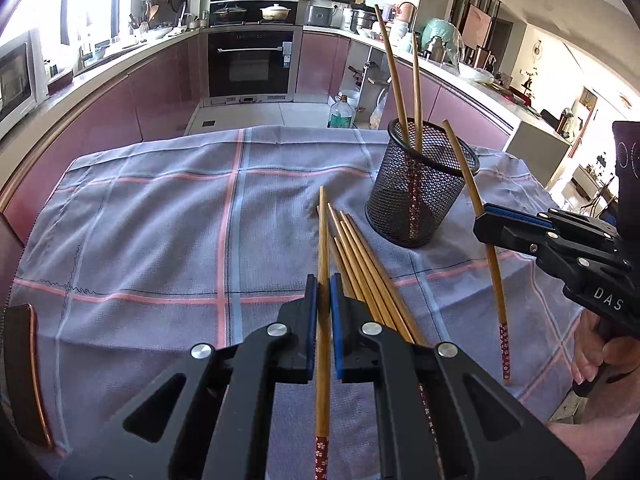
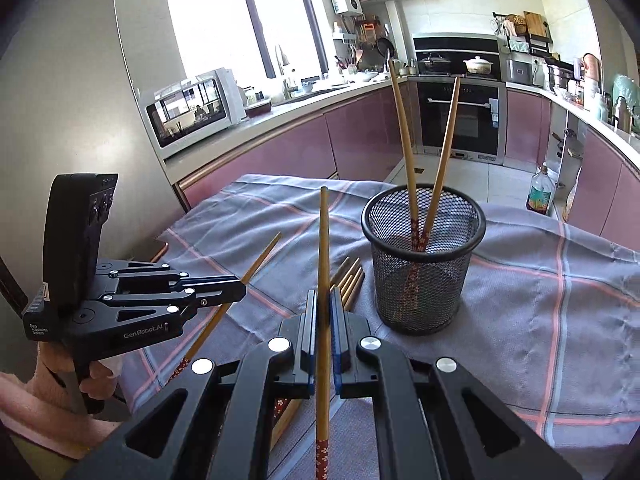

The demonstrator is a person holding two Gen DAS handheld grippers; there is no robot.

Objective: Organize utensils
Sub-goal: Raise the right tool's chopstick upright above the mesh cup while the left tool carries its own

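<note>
A black mesh cup [image 1: 420, 188] stands on the checked cloth [image 1: 160, 240] with two wooden chopsticks [image 1: 394, 72] upright in it; it also shows in the right wrist view [image 2: 424, 264]. Several chopsticks [image 1: 368, 276] lie in a bundle on the cloth beside the cup. My left gripper [image 1: 324, 292] is shut on one chopstick [image 1: 323, 240], its tip pointing forward. My right gripper [image 2: 324, 308] is shut on another chopstick [image 2: 323, 248], held raised just right of the cup in the left wrist view [image 1: 486, 224]. The left gripper also shows in the right wrist view [image 2: 236, 292].
A brown phone or case [image 1: 24, 372] lies at the cloth's left edge. Pink kitchen cabinets, an oven [image 1: 252, 60] and a microwave [image 2: 192, 108] surround the table. A plastic bottle [image 1: 340, 112] stands on the floor beyond the table.
</note>
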